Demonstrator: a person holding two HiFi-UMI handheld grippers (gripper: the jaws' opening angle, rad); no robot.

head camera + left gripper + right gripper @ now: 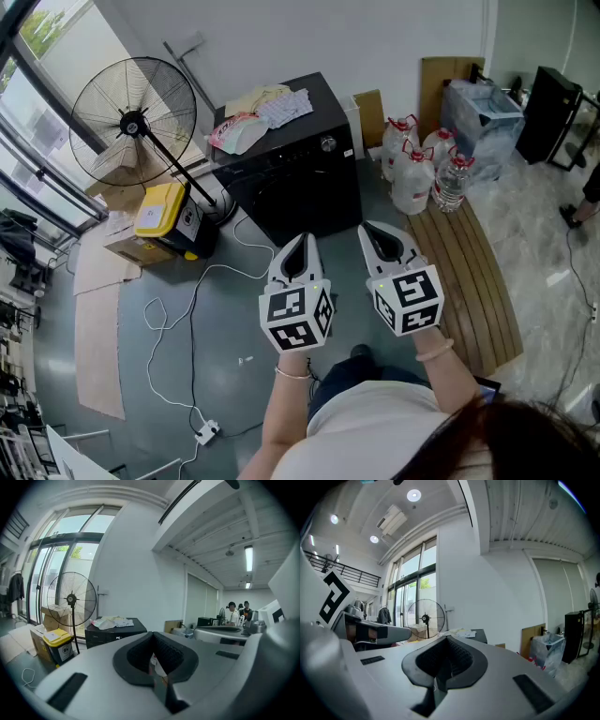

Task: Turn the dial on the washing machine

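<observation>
Grey floor (234, 394) runs to a white wall. Far left stands a fan (133, 120) beside a yellow bin (161, 208). The black washing machine (300, 192) sits far centre, its dial (328, 144) well apart from the left gripper (302, 241) and right gripper (371, 231). Both are near, side by side, jaws together and empty. Water bottles (412, 173) stand right.
</observation>
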